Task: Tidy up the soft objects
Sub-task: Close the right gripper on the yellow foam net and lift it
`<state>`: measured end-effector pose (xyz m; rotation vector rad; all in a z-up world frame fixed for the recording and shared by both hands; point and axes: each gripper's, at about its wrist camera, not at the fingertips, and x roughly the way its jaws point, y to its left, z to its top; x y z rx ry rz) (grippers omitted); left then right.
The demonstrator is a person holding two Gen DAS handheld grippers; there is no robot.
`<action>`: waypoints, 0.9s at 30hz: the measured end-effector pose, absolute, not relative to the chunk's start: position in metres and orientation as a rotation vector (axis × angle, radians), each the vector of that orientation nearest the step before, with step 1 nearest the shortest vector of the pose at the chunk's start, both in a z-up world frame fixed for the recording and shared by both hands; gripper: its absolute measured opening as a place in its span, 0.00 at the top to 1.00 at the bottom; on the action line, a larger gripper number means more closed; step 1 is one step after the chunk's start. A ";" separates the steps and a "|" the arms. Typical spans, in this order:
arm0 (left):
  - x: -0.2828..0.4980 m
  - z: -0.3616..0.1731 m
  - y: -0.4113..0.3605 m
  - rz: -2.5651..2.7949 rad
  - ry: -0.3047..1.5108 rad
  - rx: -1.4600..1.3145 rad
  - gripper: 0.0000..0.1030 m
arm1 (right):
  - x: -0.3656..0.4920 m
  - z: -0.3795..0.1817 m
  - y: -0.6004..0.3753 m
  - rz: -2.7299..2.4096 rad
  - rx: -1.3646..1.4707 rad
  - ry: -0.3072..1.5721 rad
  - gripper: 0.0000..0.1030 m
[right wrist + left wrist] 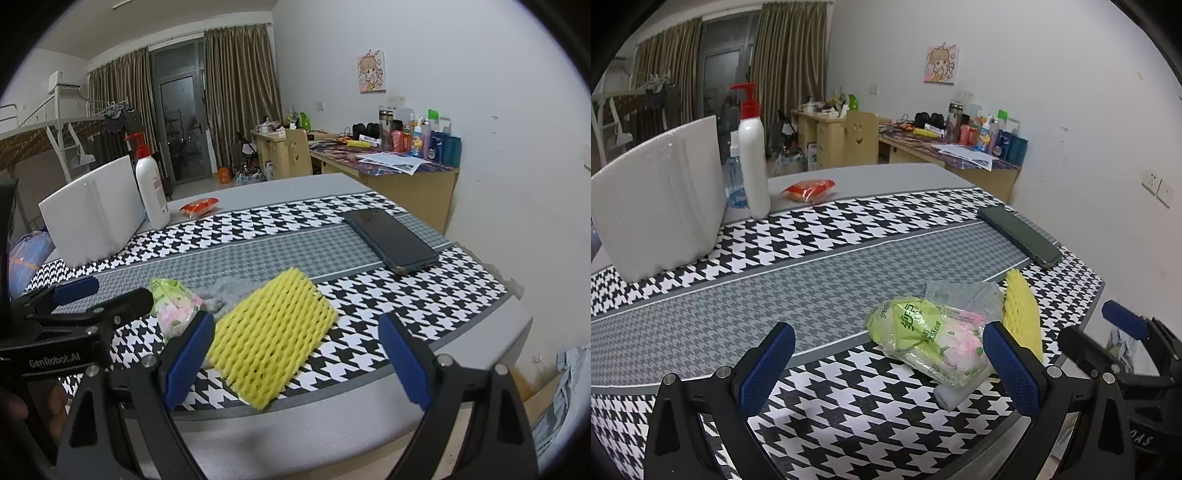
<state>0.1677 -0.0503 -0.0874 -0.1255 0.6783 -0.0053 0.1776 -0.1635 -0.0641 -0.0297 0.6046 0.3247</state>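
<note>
Near the bench (pixel 461 325) edge, both wide-open grippers, left gripper (pixel 886 369) and right gripper (pixel 299 354), hover; the yellow foam net (pixel 273 332) could slide off if nudged.

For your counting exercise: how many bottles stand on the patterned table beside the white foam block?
2: a white pump bottle with a red top, and a clear blue bottle mostly hidden between it and the foam block. More may be hidden.

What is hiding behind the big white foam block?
Behind the white foam block stand a white pump bottle and part of a clear blue bottle. The block covers the rest of that blue bottle.
</note>
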 end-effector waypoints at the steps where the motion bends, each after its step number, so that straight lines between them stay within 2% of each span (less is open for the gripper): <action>1: 0.169 -0.088 -0.051 -0.003 0.680 -0.128 0.01 | 0.178 -0.066 -0.163 0.328 -0.031 0.607 0.10; 14: 0.180 -0.094 -0.045 0.007 0.704 -0.151 0.01 | 0.176 -0.080 -0.153 0.372 -0.070 0.628 0.10; 27: 0.183 -0.099 -0.042 0.008 0.708 -0.142 0.01 | 0.201 -0.096 -0.156 0.389 0.053 0.783 0.11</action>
